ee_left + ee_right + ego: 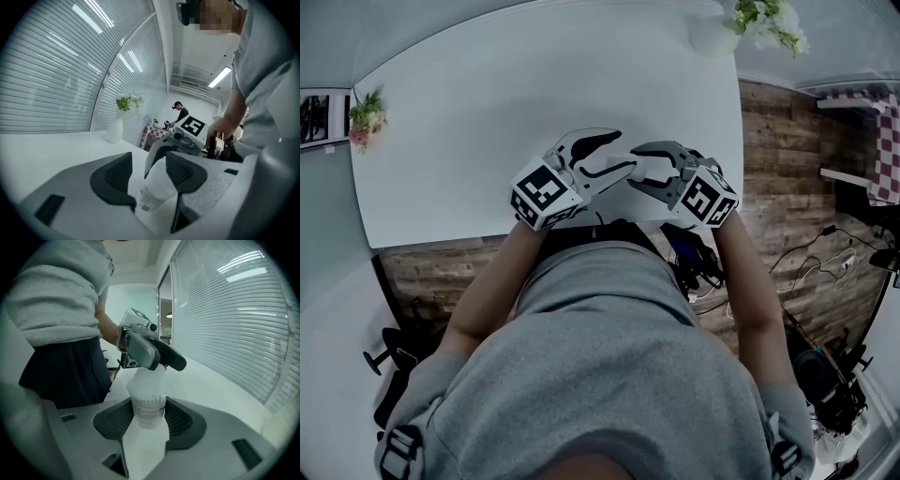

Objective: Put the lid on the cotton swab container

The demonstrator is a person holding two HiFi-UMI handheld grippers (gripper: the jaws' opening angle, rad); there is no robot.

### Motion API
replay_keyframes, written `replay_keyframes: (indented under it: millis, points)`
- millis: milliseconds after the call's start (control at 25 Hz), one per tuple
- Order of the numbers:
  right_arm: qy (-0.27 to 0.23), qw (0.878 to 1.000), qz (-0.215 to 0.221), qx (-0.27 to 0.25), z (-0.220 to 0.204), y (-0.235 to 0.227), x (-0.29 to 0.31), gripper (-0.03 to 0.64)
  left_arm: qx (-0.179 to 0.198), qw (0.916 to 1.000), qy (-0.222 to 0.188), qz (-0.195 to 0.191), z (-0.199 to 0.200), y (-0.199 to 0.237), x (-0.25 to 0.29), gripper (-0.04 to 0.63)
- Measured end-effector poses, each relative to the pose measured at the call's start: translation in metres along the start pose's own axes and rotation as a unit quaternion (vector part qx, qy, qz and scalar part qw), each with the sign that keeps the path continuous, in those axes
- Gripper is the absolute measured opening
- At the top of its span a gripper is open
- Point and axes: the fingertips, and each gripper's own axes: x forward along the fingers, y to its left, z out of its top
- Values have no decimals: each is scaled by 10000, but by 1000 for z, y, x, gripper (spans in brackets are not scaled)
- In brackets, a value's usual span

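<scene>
Translucent white plastic forms the cotton swab container (147, 399), a small cylinder with a printed label and a ridged band just above the print. It sits in the right hand-held gripper (633, 165), whose pads (185, 420) clamp it from both sides. The left hand-held gripper (623, 153) faces it and reaches round the container with jaws apart, one pad against it and the other just clear. Both hover at the near edge of the white tabletop (487, 112). The tabletop spreads wide beyond them to a vase (712, 36) at the far right corner and flowers (367, 117) at the left edge. Wooden floor (778, 159) lies to the right.
</scene>
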Motion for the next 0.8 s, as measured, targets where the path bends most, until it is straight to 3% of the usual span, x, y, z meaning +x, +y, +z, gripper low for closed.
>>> replay_keyframes:
  millis: [400, 560, 800]
  points:
    - [-110, 9998, -180, 8, -24, 1, 10, 216, -115, 9997, 207, 41, -24, 4, 14, 225]
    - [9, 9998, -78, -175, -32, 7, 15, 216, -104, 9993, 357, -12, -33, 2, 17, 225]
    - [-60, 10000, -57, -54, -40, 8, 16, 216, -168, 9989, 432, -15, -41, 2, 22, 225]
